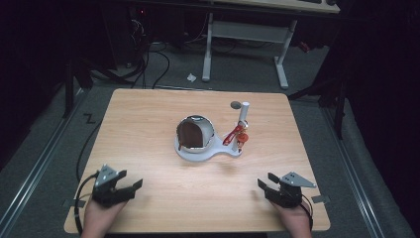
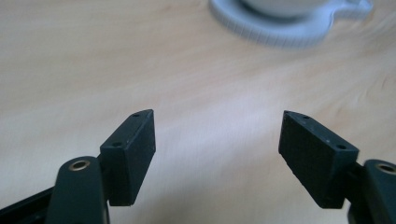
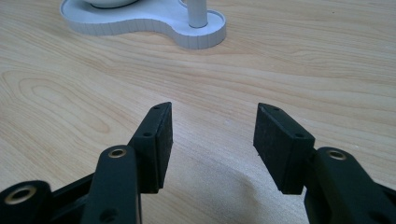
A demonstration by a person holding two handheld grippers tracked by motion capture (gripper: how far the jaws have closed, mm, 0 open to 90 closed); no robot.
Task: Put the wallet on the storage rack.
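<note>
A white stand (image 1: 208, 153) sits mid-table, carrying a white dome-shaped shell (image 1: 196, 133) with a dark brown inside. A white post (image 1: 243, 113) rises from the stand's right lobe, with a red piece (image 1: 236, 136) attached to it. My left gripper (image 1: 132, 179) rests near the table's front left corner, jaws open and empty, pointing toward the stand. My right gripper (image 1: 264, 180) rests at the front right, also open and empty. In the left gripper view the gripper (image 2: 217, 116) faces bare wood with the stand (image 2: 280, 32) blurred beyond. The right gripper (image 3: 213, 109) faces the stand (image 3: 149, 21) and post (image 3: 197, 11).
The wooden table (image 1: 148, 114) has a small grey disc (image 1: 236, 104) near its far edge, behind the post. Beyond the table stand a white desk frame (image 1: 245, 34) and loose cables on the grey floor. Dark surroundings flank both sides.
</note>
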